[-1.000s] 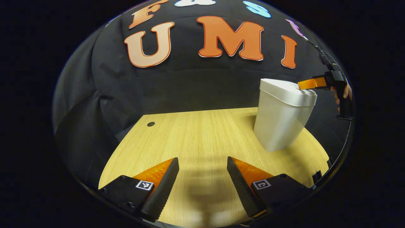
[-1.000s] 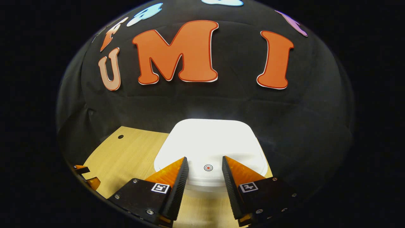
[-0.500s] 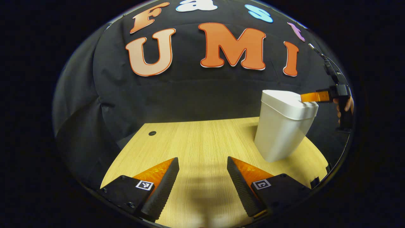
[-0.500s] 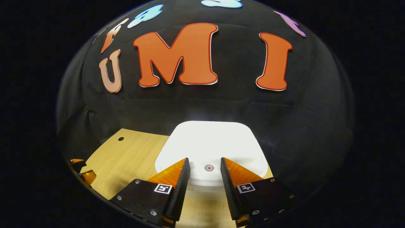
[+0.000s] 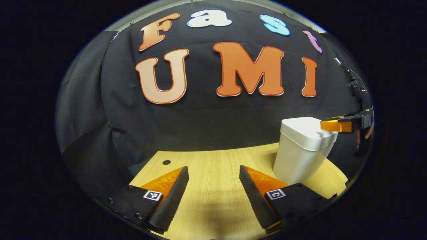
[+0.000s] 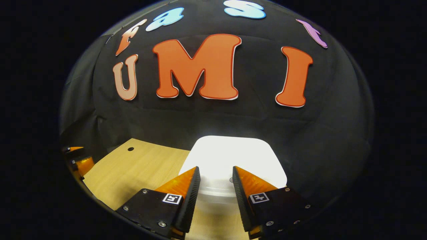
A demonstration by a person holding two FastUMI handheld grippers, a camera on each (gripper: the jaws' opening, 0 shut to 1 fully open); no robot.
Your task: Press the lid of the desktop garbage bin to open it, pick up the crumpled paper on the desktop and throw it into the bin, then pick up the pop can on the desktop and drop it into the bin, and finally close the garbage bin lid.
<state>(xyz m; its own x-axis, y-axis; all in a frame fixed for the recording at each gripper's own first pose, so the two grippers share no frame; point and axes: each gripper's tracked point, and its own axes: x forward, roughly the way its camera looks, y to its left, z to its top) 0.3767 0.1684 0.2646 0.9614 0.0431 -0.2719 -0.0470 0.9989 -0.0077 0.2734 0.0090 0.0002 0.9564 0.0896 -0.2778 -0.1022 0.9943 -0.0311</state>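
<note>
My left gripper [image 5: 213, 173] hangs low over the bare wooden tabletop [image 5: 213, 160], its fingers spread apart with nothing between them, and a broad run of open wood lies ahead up to the far edge where the black cloth wall begins. A small dark hole [image 5: 166, 162] sits near the tabletop's far left corner. The white garbage bin [image 5: 302, 156] stands upright toward the right side of the tabletop, close to its curved right edge, with its lid [image 5: 307, 128] closed. My right gripper [image 6: 216, 171] is poised at the near rim of that lid [image 6: 237, 156], fingers parted and gripping nothing; whether the tips touch the lid I cannot tell. From the left gripper view, the right gripper [image 5: 333, 126] reaches in over the lid's right edge.
</note>
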